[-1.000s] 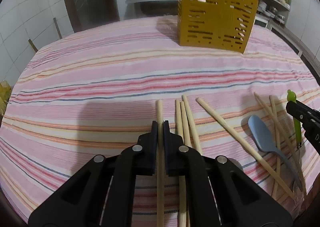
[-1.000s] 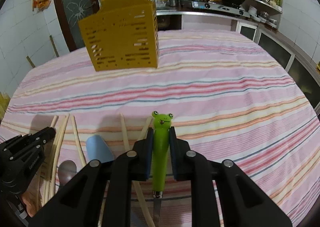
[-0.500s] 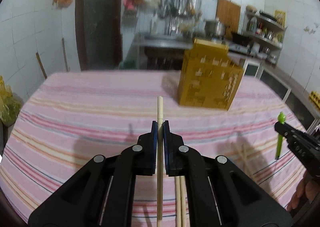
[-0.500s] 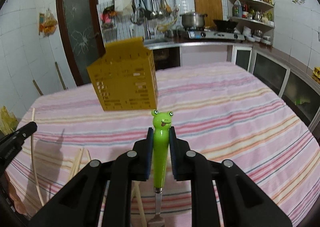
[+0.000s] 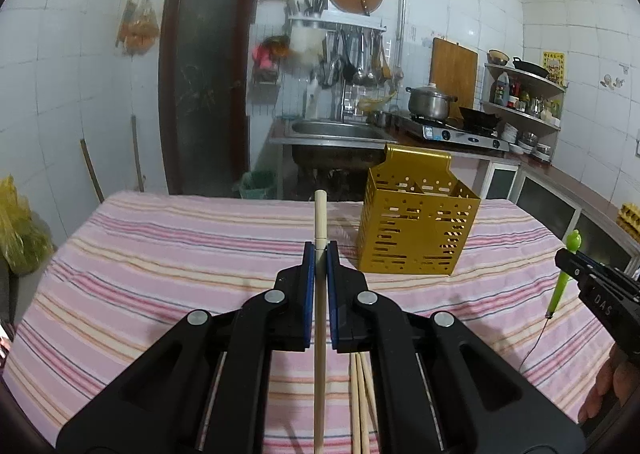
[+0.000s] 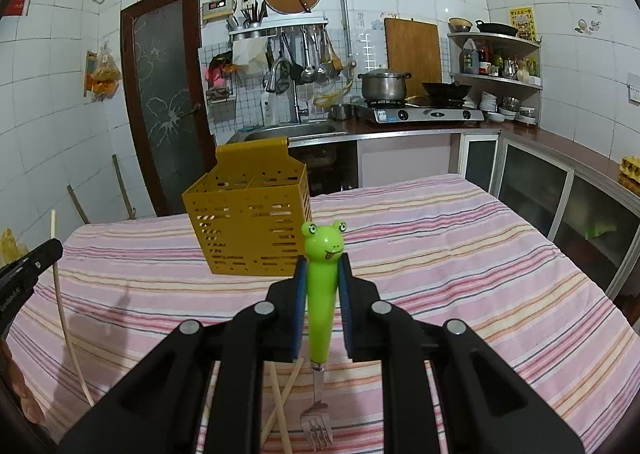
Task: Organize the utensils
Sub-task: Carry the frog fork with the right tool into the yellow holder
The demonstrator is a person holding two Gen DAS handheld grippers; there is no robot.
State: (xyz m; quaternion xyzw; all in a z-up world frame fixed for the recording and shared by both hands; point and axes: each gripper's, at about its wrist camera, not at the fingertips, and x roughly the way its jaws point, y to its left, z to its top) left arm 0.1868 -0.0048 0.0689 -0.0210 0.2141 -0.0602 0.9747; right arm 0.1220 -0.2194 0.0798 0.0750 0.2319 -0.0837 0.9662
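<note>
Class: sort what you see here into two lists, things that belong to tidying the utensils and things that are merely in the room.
Belongs to the job:
left claw shut on a chopstick
right claw shut on a frog fork
yellow caddy
spare chopsticks

Just in the room:
pot
cutting board
sink
door

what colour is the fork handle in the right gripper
Bright green, frog-faced fork handle; clearest in the right wrist view.

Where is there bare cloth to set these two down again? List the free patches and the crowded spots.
Free: the striped tablecloth right of the yellow caddy, out to the table's right edge, and the stretch left of the caddy. Crowded: the near edge under both grippers, where loose chopsticks lie.
</note>
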